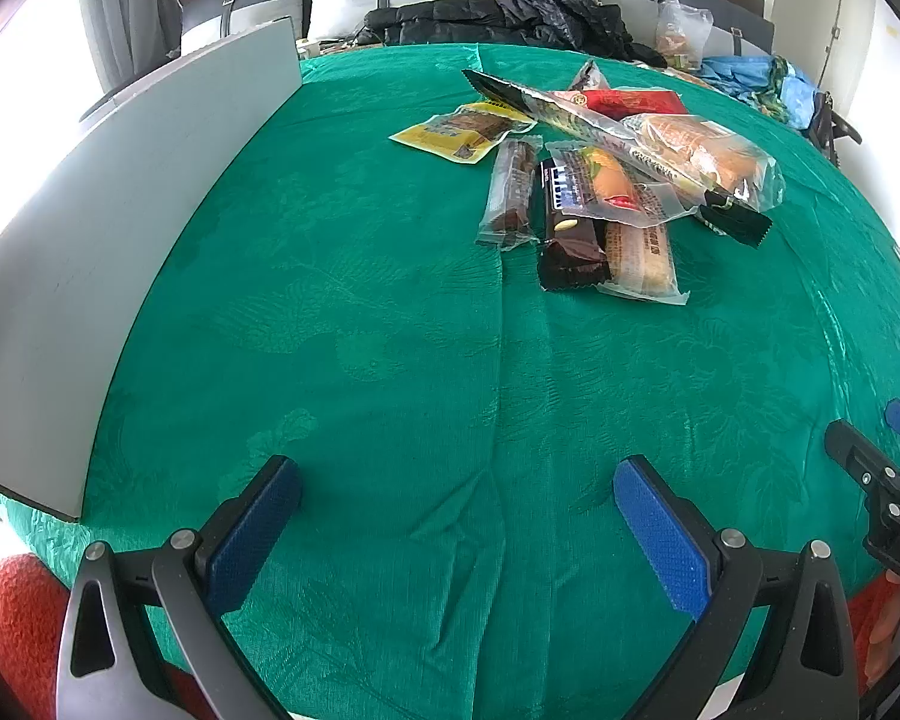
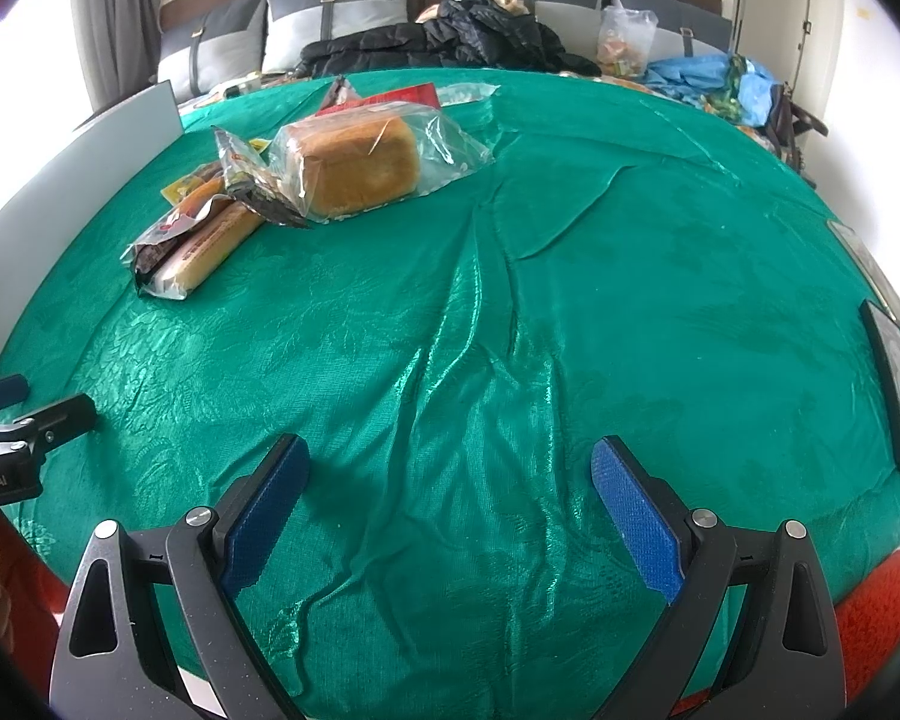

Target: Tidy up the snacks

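A pile of wrapped snacks (image 1: pixel 606 168) lies on the green tablecloth (image 1: pixel 390 330), far ahead and right of my left gripper (image 1: pixel 456 480), which is open and empty near the front edge. The pile holds a bagged bread loaf (image 2: pixel 354 165), a yellow packet (image 1: pixel 456 132), a clear-wrapped brown bar (image 1: pixel 510 192), a dark chocolate bar (image 1: pixel 570 240) and a long biscuit pack (image 1: pixel 639 258). My right gripper (image 2: pixel 450 462) is open and empty over the cloth, with the pile far ahead to its left.
A grey board (image 1: pixel 120 228) stands along the table's left side. Two phones (image 2: pixel 897 384) lie at the right edge. Dark jackets (image 2: pixel 438 42), a clear bag (image 2: pixel 624 36) and blue bags (image 2: pixel 708 78) sit behind the table by a sofa.
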`<act>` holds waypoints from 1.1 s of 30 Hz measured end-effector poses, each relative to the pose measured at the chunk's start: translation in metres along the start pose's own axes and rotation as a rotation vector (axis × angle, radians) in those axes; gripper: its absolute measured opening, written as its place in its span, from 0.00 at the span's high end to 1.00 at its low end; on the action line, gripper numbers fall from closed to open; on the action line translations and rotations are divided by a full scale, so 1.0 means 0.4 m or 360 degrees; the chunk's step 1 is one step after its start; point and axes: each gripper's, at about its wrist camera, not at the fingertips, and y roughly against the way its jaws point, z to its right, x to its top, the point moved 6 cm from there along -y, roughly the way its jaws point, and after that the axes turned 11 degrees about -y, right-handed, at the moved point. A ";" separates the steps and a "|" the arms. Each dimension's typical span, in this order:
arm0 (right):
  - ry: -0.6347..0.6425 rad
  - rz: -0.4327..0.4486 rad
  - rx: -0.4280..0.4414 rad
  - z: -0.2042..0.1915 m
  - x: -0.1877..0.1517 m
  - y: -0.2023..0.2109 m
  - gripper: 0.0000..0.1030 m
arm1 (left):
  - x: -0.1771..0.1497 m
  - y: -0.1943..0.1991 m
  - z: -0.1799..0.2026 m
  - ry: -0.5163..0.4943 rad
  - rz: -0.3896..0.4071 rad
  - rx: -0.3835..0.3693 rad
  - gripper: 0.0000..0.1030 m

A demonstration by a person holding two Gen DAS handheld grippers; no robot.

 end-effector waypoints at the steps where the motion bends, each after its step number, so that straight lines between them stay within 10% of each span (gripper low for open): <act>1: 0.0001 -0.0001 0.0001 0.000 -0.001 0.000 0.06 | 0.000 0.000 0.000 -0.0002 0.0003 -0.0001 0.00; 22: 0.0004 0.0011 0.0000 -0.001 -0.005 0.003 0.06 | 0.030 0.008 -0.049 0.0125 -0.0040 -0.0151 0.00; 33: 0.0011 0.0001 0.0004 -0.003 -0.006 -0.001 0.06 | 0.192 -0.003 -0.116 0.0138 0.0030 -0.0201 0.00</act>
